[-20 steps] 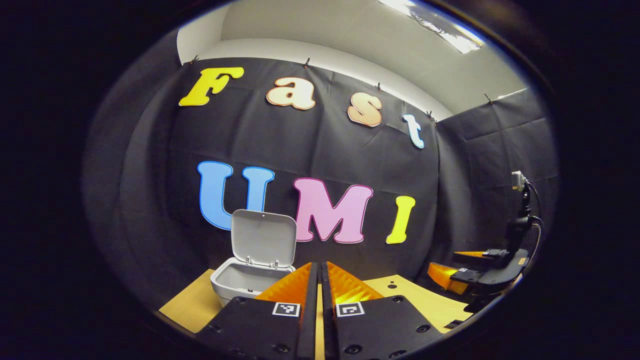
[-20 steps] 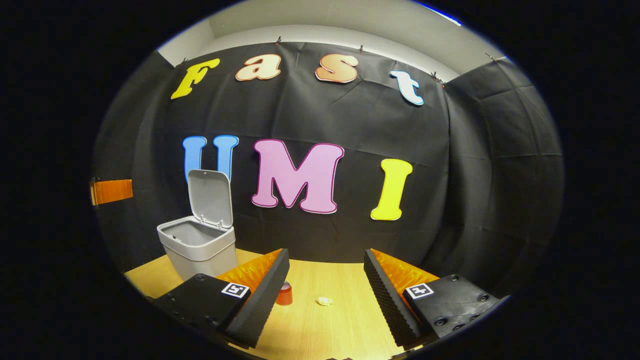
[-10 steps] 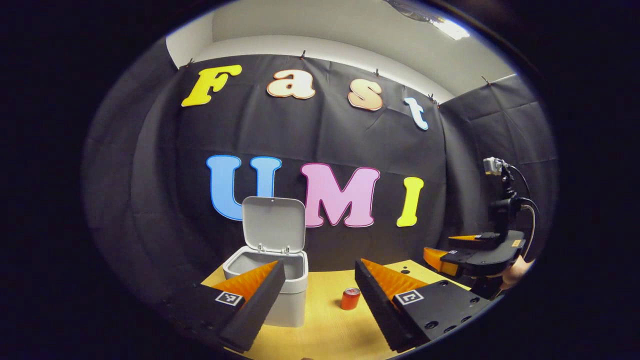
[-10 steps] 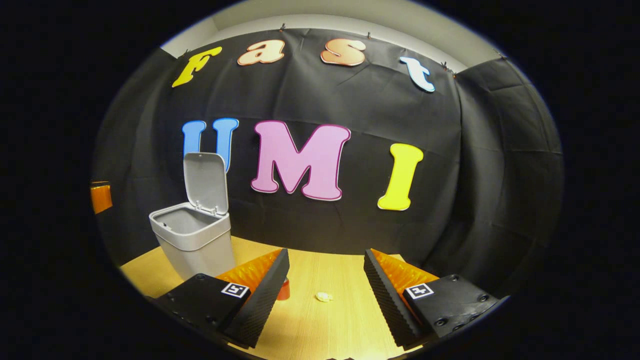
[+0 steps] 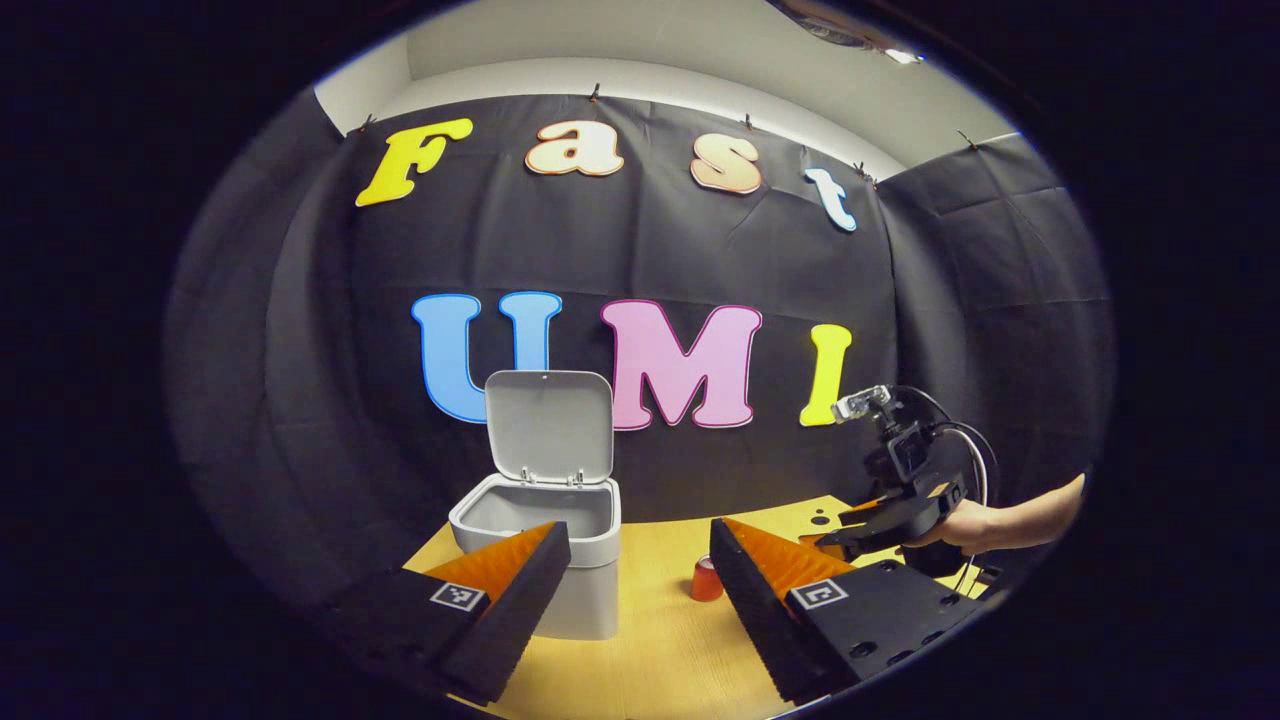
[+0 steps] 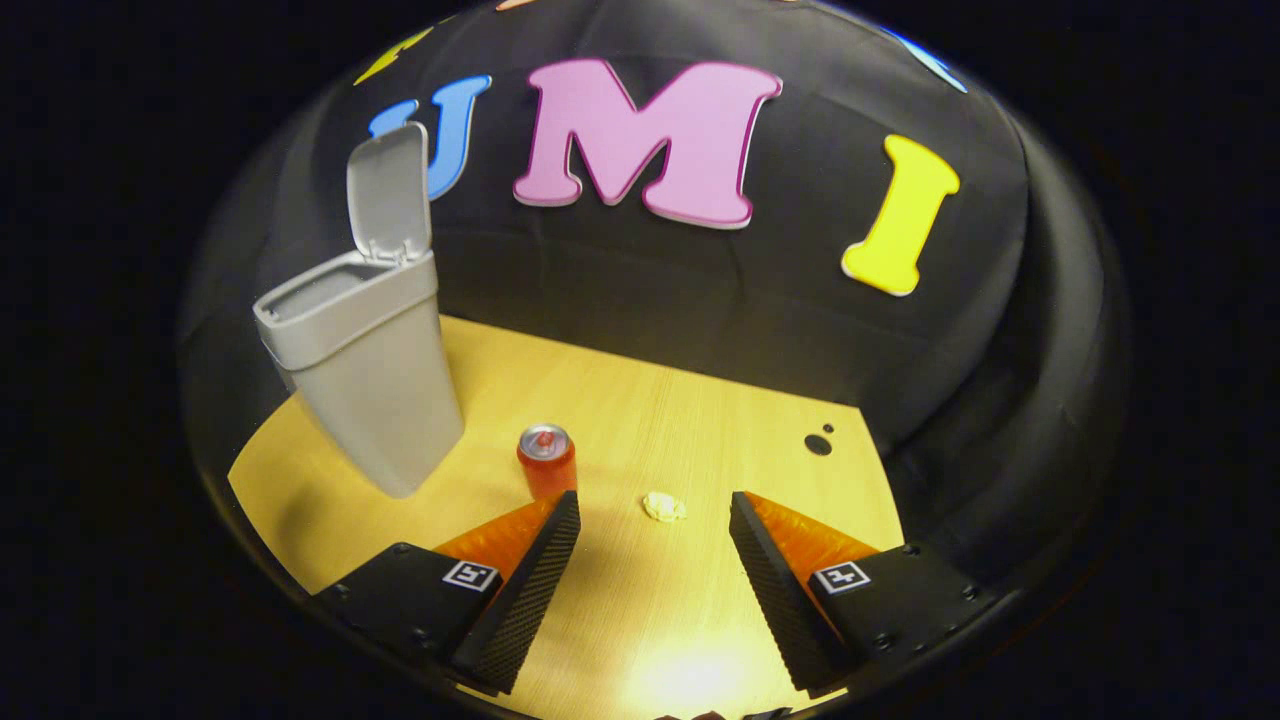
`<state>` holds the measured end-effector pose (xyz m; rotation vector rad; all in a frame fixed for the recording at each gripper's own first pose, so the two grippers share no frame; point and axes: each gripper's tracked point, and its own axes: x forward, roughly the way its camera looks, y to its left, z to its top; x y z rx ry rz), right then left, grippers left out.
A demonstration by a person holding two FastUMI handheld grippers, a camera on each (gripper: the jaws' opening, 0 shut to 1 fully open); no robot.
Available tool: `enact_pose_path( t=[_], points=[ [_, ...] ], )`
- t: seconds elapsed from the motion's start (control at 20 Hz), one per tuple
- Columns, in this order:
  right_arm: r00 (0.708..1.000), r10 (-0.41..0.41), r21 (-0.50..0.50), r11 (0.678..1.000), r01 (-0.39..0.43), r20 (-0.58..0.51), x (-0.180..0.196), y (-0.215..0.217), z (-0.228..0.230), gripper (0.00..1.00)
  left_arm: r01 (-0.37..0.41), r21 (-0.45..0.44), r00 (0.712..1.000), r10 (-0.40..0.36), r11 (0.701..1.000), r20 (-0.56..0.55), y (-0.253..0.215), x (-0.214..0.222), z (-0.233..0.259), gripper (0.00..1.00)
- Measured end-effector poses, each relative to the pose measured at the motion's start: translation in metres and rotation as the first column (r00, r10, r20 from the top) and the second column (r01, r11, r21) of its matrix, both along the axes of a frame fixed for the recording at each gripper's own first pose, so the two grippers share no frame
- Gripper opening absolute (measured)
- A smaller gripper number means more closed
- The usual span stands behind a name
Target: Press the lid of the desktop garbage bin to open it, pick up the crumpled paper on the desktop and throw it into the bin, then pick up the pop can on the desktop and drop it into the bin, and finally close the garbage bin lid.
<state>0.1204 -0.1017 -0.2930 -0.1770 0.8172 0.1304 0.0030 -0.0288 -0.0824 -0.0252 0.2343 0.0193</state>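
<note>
Lid (image 6: 388,190) up, bin (image 6: 362,375) open, so paper pickup is the step in hand. Right claw (image 6: 652,560) spread wide and empty, crumpled paper (image 6: 663,506) just ahead between its fingers, pop can (image 6: 546,460) ahead-left on the worktop (image 6: 690,420). Next: drop down, close around it. Left claw (image 5: 640,590) open, empty.

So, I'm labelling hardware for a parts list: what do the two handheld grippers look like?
Each gripper has two wedge-shaped fingers with ribbed inner faces, mounted on black plates with screw heads and a square black-and-white marker. The left gripper and right gripper match. Seen from the left gripper view, the right one carries a small camera and looping black cables.
</note>
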Motion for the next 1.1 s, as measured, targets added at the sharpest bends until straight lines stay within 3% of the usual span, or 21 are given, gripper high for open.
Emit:
enact_pose_path(
  t=[0.2, 0.4, 0.6, 0.95, 1.1],
  points=[
    [0.989, 0.053, -0.018, 0.998, -0.056, -0.142, 0.020, -0.001, -0.070, 0.98, -0.062, -0.088, 0.997, 0.058, 0.994, -0.046, 0.002, 0.008, -0.014, 0.95],
    [0.959, 0.011, 0.032, 0.999, -0.002, -0.283, 0.039, -0.012, -0.119, 0.98, -0.099, -0.055, 0.992, 0.094, 0.994, -0.083, 0.005, 0.013, -0.019, 0.95],
    [0.940, -0.034, -0.007, 0.999, 0.034, -0.339, 0.063, -0.034, -0.159, 0.98, -0.111, 0.014, 0.990, 0.112, 0.994, -0.089, 0.008, 0.008, -0.016, 0.95],
    [0.893, -0.027, 0.012, 0.999, 0.036, -0.449, 0.069, -0.029, -0.206, 0.98, -0.144, -0.045, 0.982, 0.137, 0.989, -0.128, 0.004, 0.014, -0.020, 0.95],
    [0.887, -0.016, 0.021, 0.999, 0.029, -0.462, 0.068, -0.025, -0.214, 0.98, -0.143, -0.050, 0.981, 0.135, 0.989, -0.137, 0.003, 0.017, -0.023, 0.95]
  ],
)
